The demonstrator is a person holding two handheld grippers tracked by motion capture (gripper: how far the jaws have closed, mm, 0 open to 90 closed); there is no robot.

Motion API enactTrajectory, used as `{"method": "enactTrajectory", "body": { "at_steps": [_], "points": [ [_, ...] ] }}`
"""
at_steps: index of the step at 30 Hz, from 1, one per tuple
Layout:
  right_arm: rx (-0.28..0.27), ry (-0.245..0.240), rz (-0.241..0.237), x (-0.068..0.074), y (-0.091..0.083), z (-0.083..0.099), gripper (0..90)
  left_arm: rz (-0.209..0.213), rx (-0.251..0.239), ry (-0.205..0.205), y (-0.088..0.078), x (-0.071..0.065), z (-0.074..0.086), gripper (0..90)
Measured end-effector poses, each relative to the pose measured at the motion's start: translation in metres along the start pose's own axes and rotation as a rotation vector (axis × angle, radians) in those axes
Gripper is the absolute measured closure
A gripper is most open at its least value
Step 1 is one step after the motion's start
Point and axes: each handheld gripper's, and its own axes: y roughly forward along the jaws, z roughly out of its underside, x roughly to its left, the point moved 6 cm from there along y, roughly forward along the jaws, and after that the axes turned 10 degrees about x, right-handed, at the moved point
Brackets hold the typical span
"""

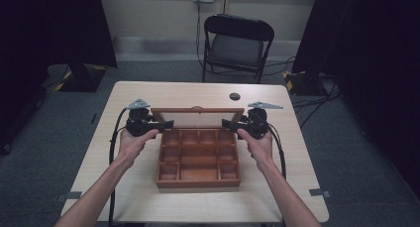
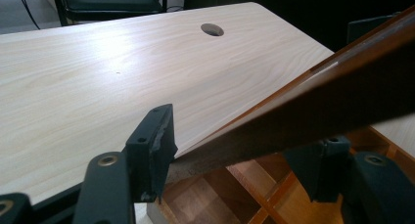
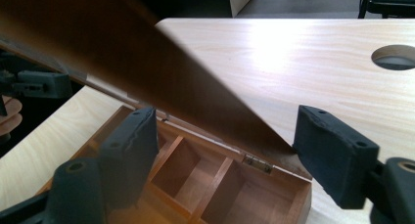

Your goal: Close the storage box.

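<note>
A wooden box (image 1: 198,160) with many little compartments sits in the middle of the worktop (image 1: 143,95). Its lid (image 1: 197,116) stands up at the back, tilted open. The left gripper (image 1: 166,124) is at the lid's left end, and the right gripper (image 1: 229,123) is at the lid's right end. On each one the fingers (image 2: 151,150) are spread apart with the lid's edge between them, not squeezing it. A black chair (image 1: 237,43) stands behind the worktop.
</note>
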Motion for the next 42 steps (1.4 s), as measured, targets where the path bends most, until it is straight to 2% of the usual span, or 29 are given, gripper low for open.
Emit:
{"method": "enactTrajectory", "body": {
  "at_steps": [8,12,15,20,23,26,30,33,36,42],
  "points": [
    [0.002,0.0,0.007,0.007,-0.002,0.006,19.7,0.005,0.012,0.025,-0.001,0.001,0.003,35.7],
    [0.016,-0.022,0.029,0.011,-0.001,0.009,17.5,0.018,0.013,0.021,-0.002,0.0,0.006,33.1],
    [0.033,-0.03,0.026,0.014,-0.001,0.01,16.6,0.021,0.008,0.007,-0.003,0.001,0.009,30.9],
    [0.031,-0.027,0.01,0.015,-0.001,0.014,16.2,0.011,-0.002,-0.003,-0.007,0.002,0.01,27.2],
    [0.038,-0.02,0.02,0.014,-0.003,0.016,16.3,0.006,-0.006,-0.006,-0.009,0.002,0.012,25.0],
    [0.044,-0.031,0.016,0.015,-0.004,0.019,16.2,0.004,-0.01,-0.018,-0.011,0.002,0.015,22.7],
    [0.044,-0.054,0.024,0.017,-0.005,0.022,16.2,-0.021,-0.003,0.001,-0.017,0.002,0.017,18.1],
    [0.047,-0.059,0.021,0.018,-0.006,0.025,15.9,-0.007,-0.011,-0.017,-0.018,0.003,0.019,16.7],
    [0.064,-0.027,0.011,0.015,-0.009,0.028,14.7,-0.001,-0.009,-0.016,-0.017,0.002,0.021,16.0],
    [0.074,-0.009,0.032,0.005,-0.018,0.035,15.3,-0.002,0.001,-0.005,-0.016,0.0,0.023,16.2]
  ]
}}
